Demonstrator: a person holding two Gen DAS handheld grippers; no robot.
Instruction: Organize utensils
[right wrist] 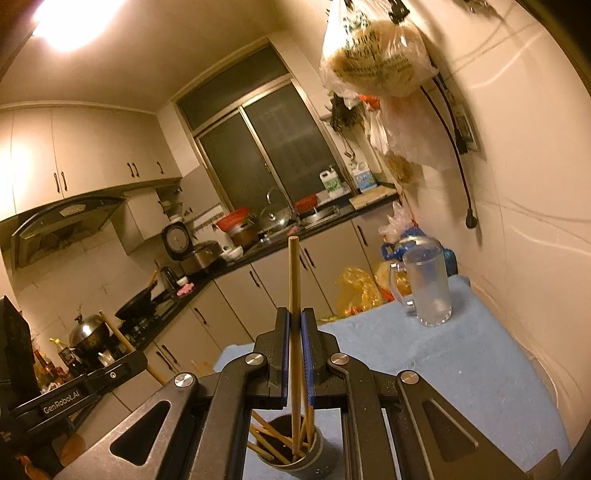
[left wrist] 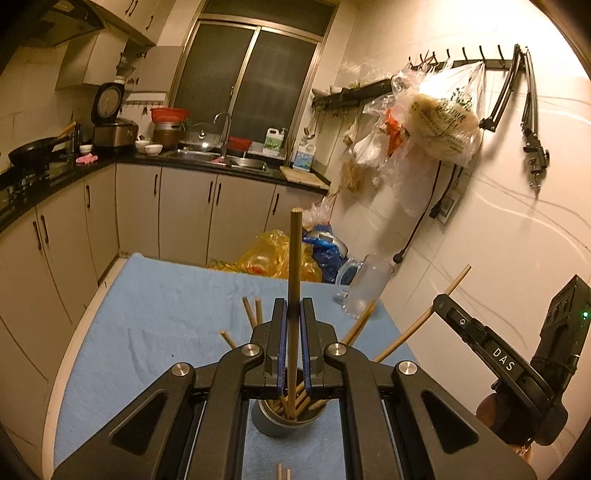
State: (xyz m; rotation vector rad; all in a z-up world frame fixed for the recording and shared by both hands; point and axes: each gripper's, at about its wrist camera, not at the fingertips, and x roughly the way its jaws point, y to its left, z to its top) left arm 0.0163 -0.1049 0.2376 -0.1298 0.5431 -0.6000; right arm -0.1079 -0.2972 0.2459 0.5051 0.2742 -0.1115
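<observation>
Gripping, left: the left gripper [left wrist: 293,310] has its blue-lined jaws clamped on a dark chopstick [left wrist: 294,291], which stands upright with its lower end down in the cup [left wrist: 286,424].
Gripping, right: the right gripper [right wrist: 294,321] pinches a pale chopstick [right wrist: 294,295], also upright, its foot inside the cup [right wrist: 291,458].
Cup: grey and round, standing on the blue cloth [left wrist: 166,314] just under both sets of jaws, with a loose bundle of chopsticks leaning inside.
Left view only: several chopstick tops [left wrist: 251,314] poke up beyond the jaws; two more ends show at the bottom edge; the right gripper's body [left wrist: 517,369] sits at the far right with its pale stick slanting up towards the wall; a row of hooks [left wrist: 461,62] with hanging tripods lines the wall.
Right view only: the ceiling lamp [right wrist: 70,22], the range hood [right wrist: 62,225] and a lidded pot [right wrist: 90,332] on the stove; the left gripper's body [right wrist: 74,395] at the lower left, its stick rising above it.
Glass mug: clear, handled, empty, upright at the far end of the cloth [right wrist: 428,291], near the wall; blurred in the left view [left wrist: 365,288].
Both views: the dark window [left wrist: 251,81], the sink counter and the hanging plastic bag [right wrist: 376,51].
</observation>
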